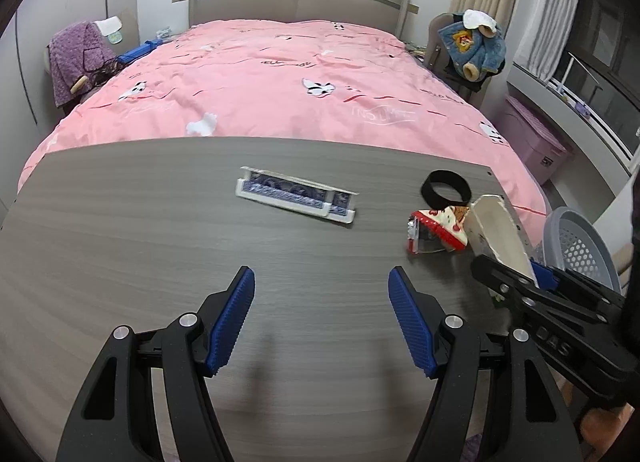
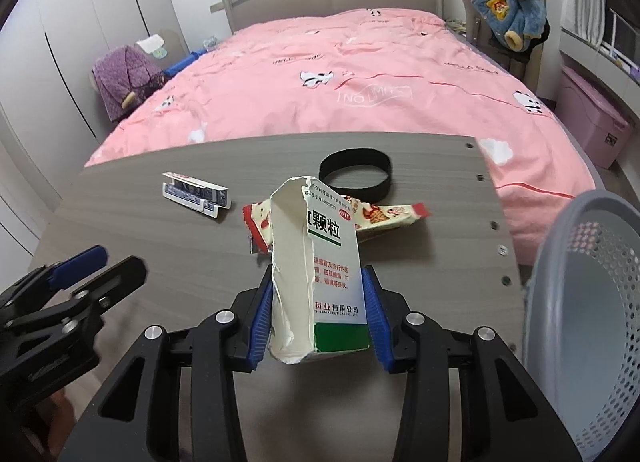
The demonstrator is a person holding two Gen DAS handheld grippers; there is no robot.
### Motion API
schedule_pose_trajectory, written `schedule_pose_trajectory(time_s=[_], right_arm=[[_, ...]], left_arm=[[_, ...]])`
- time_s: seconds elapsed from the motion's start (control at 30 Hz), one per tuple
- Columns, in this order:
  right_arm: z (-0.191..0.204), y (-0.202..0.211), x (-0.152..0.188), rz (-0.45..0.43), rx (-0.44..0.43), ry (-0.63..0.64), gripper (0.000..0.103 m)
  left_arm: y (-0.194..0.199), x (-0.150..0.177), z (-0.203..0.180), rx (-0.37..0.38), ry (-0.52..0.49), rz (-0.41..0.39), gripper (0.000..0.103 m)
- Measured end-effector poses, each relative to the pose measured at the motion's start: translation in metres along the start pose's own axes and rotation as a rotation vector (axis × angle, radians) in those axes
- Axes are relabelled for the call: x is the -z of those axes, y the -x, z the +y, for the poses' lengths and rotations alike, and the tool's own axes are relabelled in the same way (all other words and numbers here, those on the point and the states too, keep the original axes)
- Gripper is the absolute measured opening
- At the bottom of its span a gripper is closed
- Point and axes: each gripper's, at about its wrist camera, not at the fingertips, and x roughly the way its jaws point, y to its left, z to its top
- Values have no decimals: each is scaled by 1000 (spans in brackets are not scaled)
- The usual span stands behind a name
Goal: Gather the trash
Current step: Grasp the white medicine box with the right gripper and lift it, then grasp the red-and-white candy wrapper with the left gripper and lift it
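- Trash on the table [image 1: 160,229]: a torn medicine box [image 2: 320,274] is clamped between the right gripper [image 2: 318,318] pads, held over the table's right side.
- A snack wrapper [image 2: 384,217] lies near the right edge, a black band [image 2: 356,173] just beyond it toward the far right corner.
- A flat blue-white carton [image 1: 296,195] lies near the far edge, well apart from the others.
- A grey perforated basket [image 2: 580,302] stands just beside the right edge.
- The near half of the tabletop gives open room.
- The left gripper [image 1: 322,322] hovers over the near middle, jaws spread wide and holding nothing.
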Motion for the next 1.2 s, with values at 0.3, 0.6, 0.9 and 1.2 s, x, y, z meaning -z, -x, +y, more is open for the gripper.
schedule_pose_trajectory(time_s=[0.3,0.6,0.9,1.2], right_arm=[[-33,43,16,-44,4,-80,41],[-67,72,38,-65,35,-157,41],[-85,85,44,-93,35,-194,41],[-89,87,46,-90,29,-211,41]], left_arm=[[-1,-9,-35,61,-76,-5,66],[-12,-23,-73,161,-180,39,67],[-43,-32,-103,196,-334,124,67],[-73,-36,-115,223,-404,201,67]])
